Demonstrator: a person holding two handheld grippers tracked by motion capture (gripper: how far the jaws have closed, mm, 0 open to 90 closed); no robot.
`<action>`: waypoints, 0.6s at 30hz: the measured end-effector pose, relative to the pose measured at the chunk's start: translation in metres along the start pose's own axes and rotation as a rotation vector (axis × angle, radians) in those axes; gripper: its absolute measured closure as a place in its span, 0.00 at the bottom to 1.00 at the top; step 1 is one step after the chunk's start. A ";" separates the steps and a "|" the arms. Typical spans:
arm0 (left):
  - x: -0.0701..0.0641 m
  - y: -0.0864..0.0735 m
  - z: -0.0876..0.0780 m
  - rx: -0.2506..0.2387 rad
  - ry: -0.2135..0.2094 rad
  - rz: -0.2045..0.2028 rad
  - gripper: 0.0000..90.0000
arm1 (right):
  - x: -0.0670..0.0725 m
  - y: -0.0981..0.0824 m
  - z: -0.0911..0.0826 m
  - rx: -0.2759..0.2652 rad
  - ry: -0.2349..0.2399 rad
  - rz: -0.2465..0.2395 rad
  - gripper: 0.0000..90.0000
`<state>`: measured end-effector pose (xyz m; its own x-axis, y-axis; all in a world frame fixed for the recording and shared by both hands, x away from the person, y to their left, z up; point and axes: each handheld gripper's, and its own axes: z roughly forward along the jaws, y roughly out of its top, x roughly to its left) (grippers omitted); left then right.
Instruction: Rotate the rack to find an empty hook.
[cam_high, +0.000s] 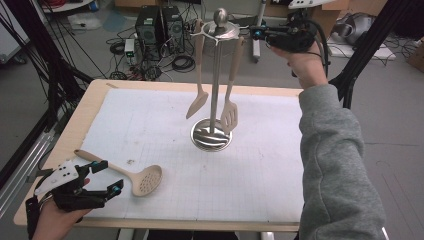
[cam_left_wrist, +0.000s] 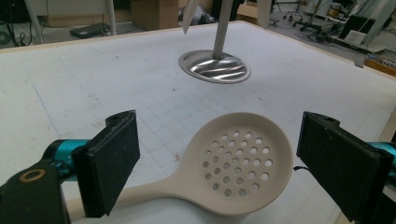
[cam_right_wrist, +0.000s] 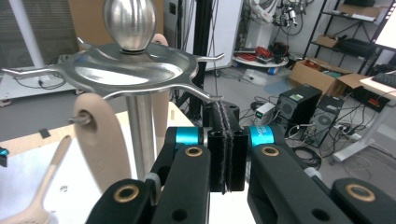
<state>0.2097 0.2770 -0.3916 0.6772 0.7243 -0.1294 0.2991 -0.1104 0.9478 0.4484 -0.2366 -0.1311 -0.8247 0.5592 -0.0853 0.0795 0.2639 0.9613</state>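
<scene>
A beige skimmer spoon (cam_high: 145, 181) lies flat on the white mat at the front left. My left gripper (cam_high: 109, 176) rests low beside its handle, jaws wide open. In the left gripper view the perforated head (cam_left_wrist: 236, 165) lies ahead between the open pads (cam_left_wrist: 114, 158) without touching them. A steel utensil stand (cam_high: 215, 80) rises from its round base (cam_high: 211, 136) at mid table. A beige spatula (cam_high: 198, 97) and a slotted turner (cam_high: 230, 114) hang from it. My right gripper (cam_high: 257, 34) is held high beside the stand's top disc (cam_right_wrist: 130, 70), its pads (cam_right_wrist: 225, 149) shut on nothing.
The white gridded mat (cam_high: 280, 165) covers most of the wooden table (cam_high: 87, 107). A grey sleeve (cam_high: 330, 150) reaches over the table's right side. Computer cases (cam_high: 159, 25) and cables sit on the floor behind the table. Black tripod legs (cam_high: 45, 75) stand at left.
</scene>
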 end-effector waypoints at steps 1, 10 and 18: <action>0.000 0.000 0.000 0.002 -0.001 0.003 0.15 | 0.000 0.000 0.001 -0.001 -0.006 0.003 1.00; 0.002 -0.002 0.000 0.008 0.002 -0.006 0.15 | -0.003 0.000 0.007 -0.015 -0.033 0.004 1.00; 0.003 -0.003 0.000 0.009 0.005 -0.010 0.15 | -0.009 0.002 0.014 -0.025 -0.038 0.012 1.00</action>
<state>0.2107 0.2796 -0.3946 0.6712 0.7285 -0.1373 0.3119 -0.1095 0.9438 0.4637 -0.2300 -0.1325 -0.8017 0.5918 -0.0836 0.0747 0.2380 0.9684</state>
